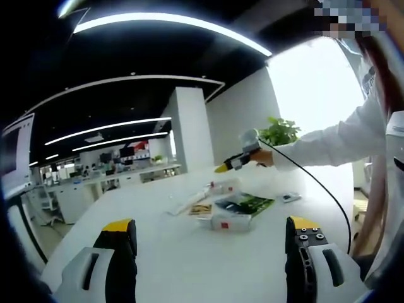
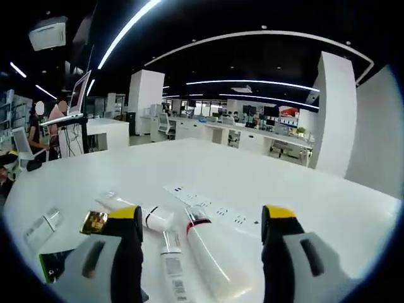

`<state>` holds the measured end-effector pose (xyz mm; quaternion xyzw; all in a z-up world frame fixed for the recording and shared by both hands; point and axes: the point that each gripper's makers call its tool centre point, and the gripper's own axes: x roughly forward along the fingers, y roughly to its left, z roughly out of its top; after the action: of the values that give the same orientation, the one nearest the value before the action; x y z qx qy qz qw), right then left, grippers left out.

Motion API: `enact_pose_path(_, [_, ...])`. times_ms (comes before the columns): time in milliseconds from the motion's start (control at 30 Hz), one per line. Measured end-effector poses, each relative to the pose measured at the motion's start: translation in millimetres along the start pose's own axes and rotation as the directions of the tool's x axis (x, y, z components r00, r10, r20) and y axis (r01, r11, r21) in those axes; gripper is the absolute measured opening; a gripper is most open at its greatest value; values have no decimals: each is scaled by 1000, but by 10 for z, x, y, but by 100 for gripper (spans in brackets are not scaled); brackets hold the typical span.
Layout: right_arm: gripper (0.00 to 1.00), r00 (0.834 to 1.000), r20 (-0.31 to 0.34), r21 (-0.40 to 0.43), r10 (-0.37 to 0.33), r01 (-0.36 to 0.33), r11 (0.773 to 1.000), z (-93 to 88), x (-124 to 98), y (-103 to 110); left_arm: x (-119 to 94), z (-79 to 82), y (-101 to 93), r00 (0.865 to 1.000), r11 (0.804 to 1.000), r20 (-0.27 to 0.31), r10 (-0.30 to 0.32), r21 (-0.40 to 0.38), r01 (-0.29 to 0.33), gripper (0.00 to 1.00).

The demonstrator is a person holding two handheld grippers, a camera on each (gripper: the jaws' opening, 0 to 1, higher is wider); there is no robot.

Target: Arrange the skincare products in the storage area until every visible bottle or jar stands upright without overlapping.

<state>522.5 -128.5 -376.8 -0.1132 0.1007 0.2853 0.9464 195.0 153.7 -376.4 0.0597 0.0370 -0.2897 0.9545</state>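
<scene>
Skincare products are seen lying flat on the white table, none upright: in the right gripper view a large white tube with a dark red cap lies just beyond the jaws, with a narrower white tube beside it, another tube farther left, and a small gold packet near the left jaw. In the left gripper view the same cluster is seen well ahead, near the middle of the table, with a dark green flat pack among it.

The right gripper is held with its jaws spread wide and nothing between them, poised above the large tube. The left gripper is likewise spread and empty, well back from the pile.

The step in hand is judged to be a first pick. It would be done best if the large tube were taken across its body near the capped end, so that it can be stood on its cap without tipping. The neighbouring tube lies close beside it, so a straight descent is advised. Soft tubes may be deformed if squeezed hard.
</scene>
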Motion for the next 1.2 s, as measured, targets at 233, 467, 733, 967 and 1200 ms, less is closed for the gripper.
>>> enact_pose_path(233, [78, 1000, -2, -13, 9, -9, 1000, 25, 50, -15, 9, 13, 11, 1000, 1000, 2, 3, 1, -3, 100])
enact_pose_path(467, [76, 1000, -12, -3, 15, -16, 1000, 2, 104, -69, -15, -3, 39, 1000, 1000, -3, 15, 0, -15, 100])
enact_pose_path(733, [71, 998, -42, 3, 36, -35, 999, -58, 146, -111, -10, -31, 54, 1000, 1000, -9, 20, -4, -20, 100])
enact_pose_path(967, [61, 996, -58, -3, 63, -63, 998, -64, 173, -104, 13, -38, 29, 1000, 1000, -10, 13, -6, -13, 100])
enact_pose_path(1200, [56, 989, -119, -35, 93, -98, 995, -131, 208, -74, 20, -54, 9, 1000, 1000, -12, 7, -9, -7, 100])
